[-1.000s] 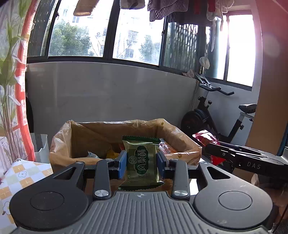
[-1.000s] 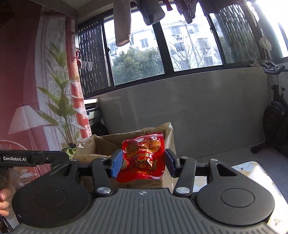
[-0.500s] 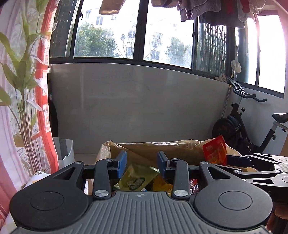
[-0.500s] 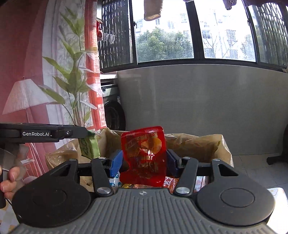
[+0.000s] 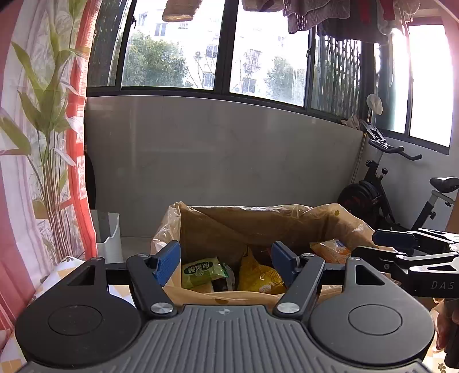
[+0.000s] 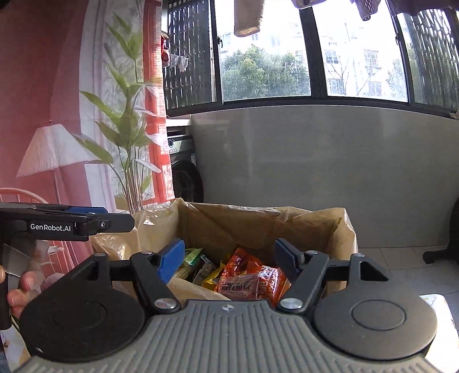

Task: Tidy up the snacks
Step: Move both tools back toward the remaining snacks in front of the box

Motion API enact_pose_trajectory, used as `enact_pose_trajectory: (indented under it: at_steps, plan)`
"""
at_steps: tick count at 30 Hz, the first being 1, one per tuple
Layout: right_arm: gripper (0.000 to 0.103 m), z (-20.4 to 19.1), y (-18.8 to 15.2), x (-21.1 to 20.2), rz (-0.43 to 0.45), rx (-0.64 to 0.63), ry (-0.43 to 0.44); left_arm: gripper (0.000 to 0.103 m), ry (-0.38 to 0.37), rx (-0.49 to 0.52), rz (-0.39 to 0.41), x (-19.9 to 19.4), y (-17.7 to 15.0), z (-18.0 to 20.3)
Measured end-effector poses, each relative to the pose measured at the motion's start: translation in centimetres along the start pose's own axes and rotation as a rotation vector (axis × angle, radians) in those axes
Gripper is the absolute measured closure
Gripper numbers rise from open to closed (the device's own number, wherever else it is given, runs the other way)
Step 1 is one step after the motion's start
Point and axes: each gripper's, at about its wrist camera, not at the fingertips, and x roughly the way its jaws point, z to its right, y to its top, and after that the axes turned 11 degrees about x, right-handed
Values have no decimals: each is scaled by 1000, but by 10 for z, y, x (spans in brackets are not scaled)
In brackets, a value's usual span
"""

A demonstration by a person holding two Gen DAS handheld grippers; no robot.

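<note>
This is a home's enclosed balcony. Laundry (image 5: 330, 17) hangs along the top of the frame, an exercise bike (image 5: 396, 195) stands at right. A washing machine (image 6: 183, 172) sits left of centre.

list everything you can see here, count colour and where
lined box: 1, brown with clear yellowish liner, centre, ahead of both grippers
green packet: 1, green, in the box, left side
yellow packet: 1, yellow, in the box, middle
red packet: 1, red-orange, in the box, near side
orange packet: 1, orange, at the box's right edge
exercise bike: 1, black, right by the wall
white bin: 1, white, left of the box
left gripper: 1, black, blue fingers, open, empty
right gripper: 1, black, blue fingers, open, empty
</note>
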Motion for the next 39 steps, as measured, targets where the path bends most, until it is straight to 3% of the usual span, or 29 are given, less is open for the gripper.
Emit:
enact_pose_trajectory:
  at_steps: [9,16,20,24,28,35,39]
  plan:
    - [31,37,-34,-59,21,32,-83,31,-52,-45,-20,-31,-34,40]
    - [31,76,-77,-79,-22,41,-159,31,-87,-38,-59,-27,-68,79]
    - [31,97,-105,-76,-82,45,-198,31,-130,29,-88,-14,-84,101]
    - [31,108,-140,-57,-202,-30,-273,31,-162,49,-118,2,-96,112]
    - [31,118,-164,-46,-255,-32,-268,31,-181,40,-163,20,-108,121]
    - [32,129,-172,-40,-278,-7,-260,31,-228,52,-239,47,-128,141]
    - [33,122,-177,-33,-316,-70,-254,31,-251,49,-275,61,-136,151]
